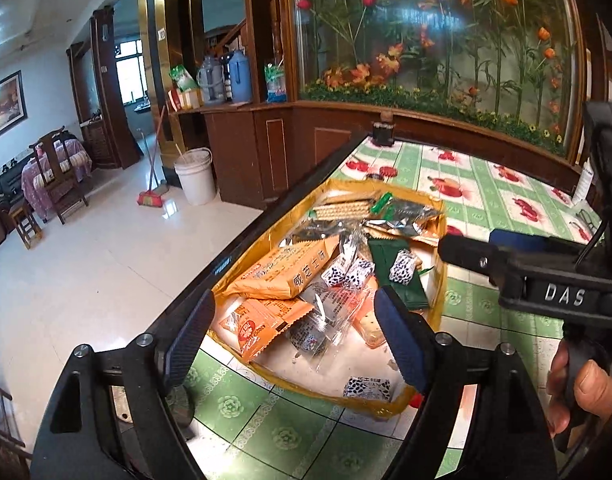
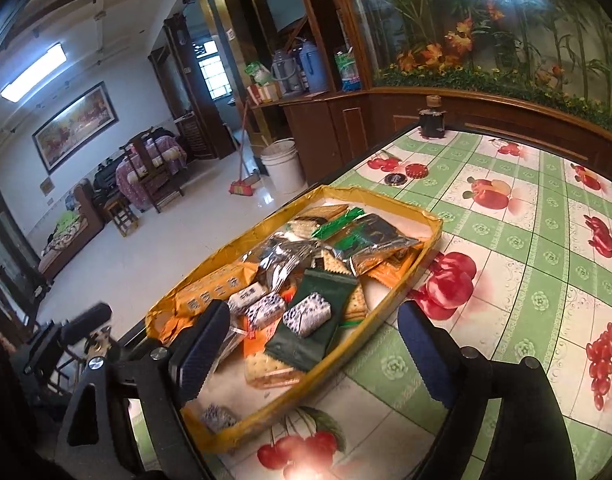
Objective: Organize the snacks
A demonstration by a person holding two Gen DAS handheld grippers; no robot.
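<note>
A shallow yellow-rimmed tray (image 1: 440,280) (image 2: 432,220) lies on the table, full of several snack packets: orange biscuit packs (image 1: 281,270), a dark green packet (image 2: 314,328), silver foil packs (image 2: 281,252), and small blue-and-white candies (image 1: 348,274) (image 2: 308,314). One candy lies alone at the tray's near end (image 1: 368,388) (image 2: 217,418). My left gripper (image 1: 293,344) is open and empty, hovering over the tray's near end. My right gripper (image 2: 314,352) is open and empty above the tray's near right side; its body shows in the left wrist view (image 1: 546,276).
The table has a green checked fruit-print cloth (image 2: 526,240). A dark jar (image 2: 432,120) and two round lids (image 2: 406,174) sit at the far end. The table's left edge drops to a tiled floor with a white bucket (image 1: 195,176) and broom (image 1: 151,196).
</note>
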